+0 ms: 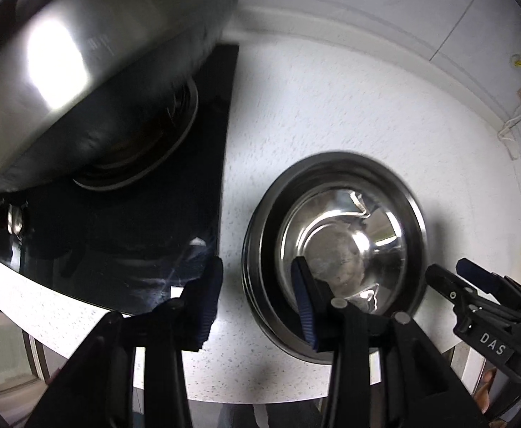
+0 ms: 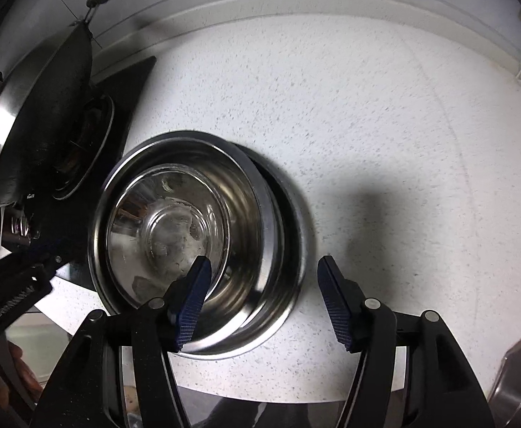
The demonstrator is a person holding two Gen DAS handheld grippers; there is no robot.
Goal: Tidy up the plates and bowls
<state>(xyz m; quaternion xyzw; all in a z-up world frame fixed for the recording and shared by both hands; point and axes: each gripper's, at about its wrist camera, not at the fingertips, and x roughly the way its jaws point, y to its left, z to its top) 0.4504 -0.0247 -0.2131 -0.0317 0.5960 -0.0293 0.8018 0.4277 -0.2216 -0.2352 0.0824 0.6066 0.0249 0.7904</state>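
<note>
A stack of steel plates and bowls (image 1: 335, 249) stands on the white speckled counter (image 1: 296, 107), with a shiny bowl (image 1: 346, 242) on top. In the right wrist view the same stack (image 2: 196, 246) shows a small bowl (image 2: 167, 228) nested in a wider one. My left gripper (image 1: 258, 296) is open, its right finger over the stack's near rim. My right gripper (image 2: 264, 299) is open and empty, straddling the stack's near right edge. It also shows in the left wrist view (image 1: 474, 285).
A black cooktop (image 1: 135, 242) lies left of the stack with a burner (image 1: 146, 132) under a large steel wok (image 1: 82, 71), which tilts above it. The wok shows in the right wrist view (image 2: 35, 125). The counter's front edge is close below both grippers.
</note>
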